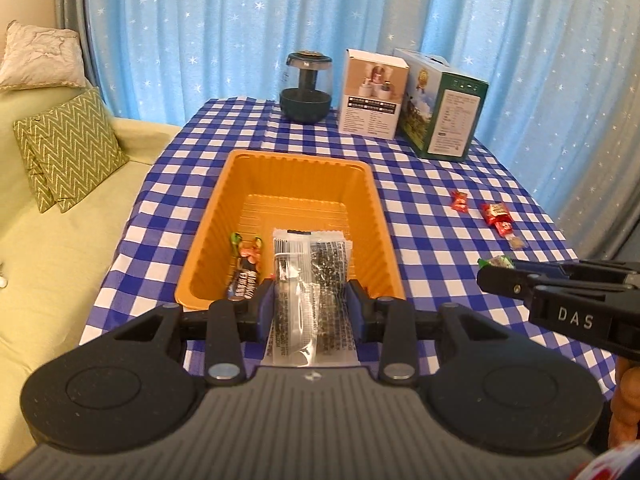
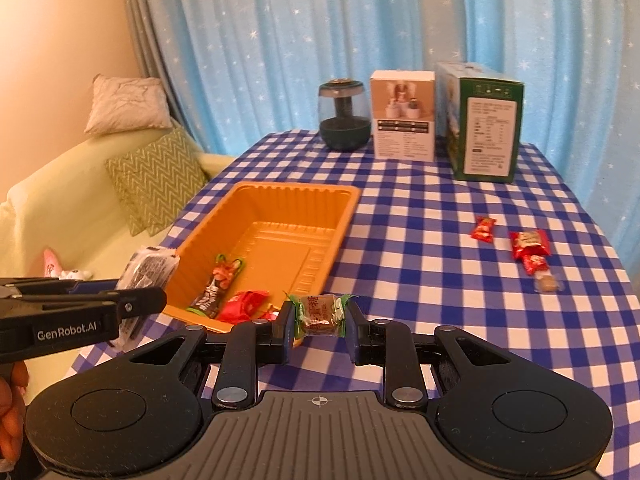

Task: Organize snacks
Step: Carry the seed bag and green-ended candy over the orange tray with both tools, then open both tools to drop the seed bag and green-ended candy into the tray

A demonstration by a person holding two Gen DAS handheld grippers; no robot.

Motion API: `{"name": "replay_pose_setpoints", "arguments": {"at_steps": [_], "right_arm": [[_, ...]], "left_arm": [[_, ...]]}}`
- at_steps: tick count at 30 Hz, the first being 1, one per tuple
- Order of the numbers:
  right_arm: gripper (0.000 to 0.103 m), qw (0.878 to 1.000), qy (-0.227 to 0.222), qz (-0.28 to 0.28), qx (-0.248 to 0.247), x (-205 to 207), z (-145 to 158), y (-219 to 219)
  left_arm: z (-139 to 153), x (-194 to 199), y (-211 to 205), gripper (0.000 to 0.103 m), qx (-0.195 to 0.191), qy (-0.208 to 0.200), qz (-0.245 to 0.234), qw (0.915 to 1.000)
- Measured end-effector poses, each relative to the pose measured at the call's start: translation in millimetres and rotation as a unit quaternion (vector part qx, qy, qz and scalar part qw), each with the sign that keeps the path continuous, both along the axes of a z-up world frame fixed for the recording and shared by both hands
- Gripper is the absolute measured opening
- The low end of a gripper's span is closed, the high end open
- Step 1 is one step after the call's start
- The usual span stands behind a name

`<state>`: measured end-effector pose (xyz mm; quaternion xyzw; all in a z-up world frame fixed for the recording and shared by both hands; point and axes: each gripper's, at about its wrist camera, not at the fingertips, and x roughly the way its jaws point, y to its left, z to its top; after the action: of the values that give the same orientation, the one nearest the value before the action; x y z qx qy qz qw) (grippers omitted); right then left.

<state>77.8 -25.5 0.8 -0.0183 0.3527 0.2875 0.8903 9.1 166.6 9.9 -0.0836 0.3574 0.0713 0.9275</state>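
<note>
My left gripper (image 1: 311, 306) is shut on a clear packet with black print (image 1: 310, 280) and holds it over the near edge of the orange tray (image 1: 362, 208). A dark snack stick (image 1: 246, 270) lies in the tray; the right wrist view also shows a red wrapper (image 2: 244, 304) there. My right gripper (image 2: 318, 320) is shut on a green-wrapped brown candy (image 2: 319, 315), above the cloth just right of the tray's (image 2: 340, 216) near corner. Red candies (image 2: 484, 229) (image 2: 529, 249) and a small clear-wrapped one (image 2: 547, 283) lie on the cloth to the right.
A dark jar (image 1: 306, 88), a white box (image 1: 374, 94) and a green box (image 1: 442, 108) stand at the table's far edge. A green sofa with cushions (image 1: 68, 148) is left of the checked table (image 1: 432, 208). Blue curtains hang behind.
</note>
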Motion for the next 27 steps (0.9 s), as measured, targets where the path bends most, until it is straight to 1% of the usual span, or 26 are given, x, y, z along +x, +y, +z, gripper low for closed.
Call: {"name": "replay_pose_setpoints", "arguments": {"at_steps": [9,17,27], "right_arm": [[0.026,1.000,0.009,0.012,-0.001,16.9,-9.8,21.8],[0.026,1.000,0.014,0.018,0.001,41.3,-14.9,40.6],[0.026,1.000,0.025,0.014,0.003,73.0,-24.7,51.0]], "left_arm": [[-7.6,18.7,16.9,0.034,0.001,0.010,-0.001,0.9999],[-18.5,43.4,33.5,0.034,-0.001,0.024,-0.012,0.9996],[-30.3,77.9,48.2,0.034,0.007,0.036,-0.026,0.9990]]}}
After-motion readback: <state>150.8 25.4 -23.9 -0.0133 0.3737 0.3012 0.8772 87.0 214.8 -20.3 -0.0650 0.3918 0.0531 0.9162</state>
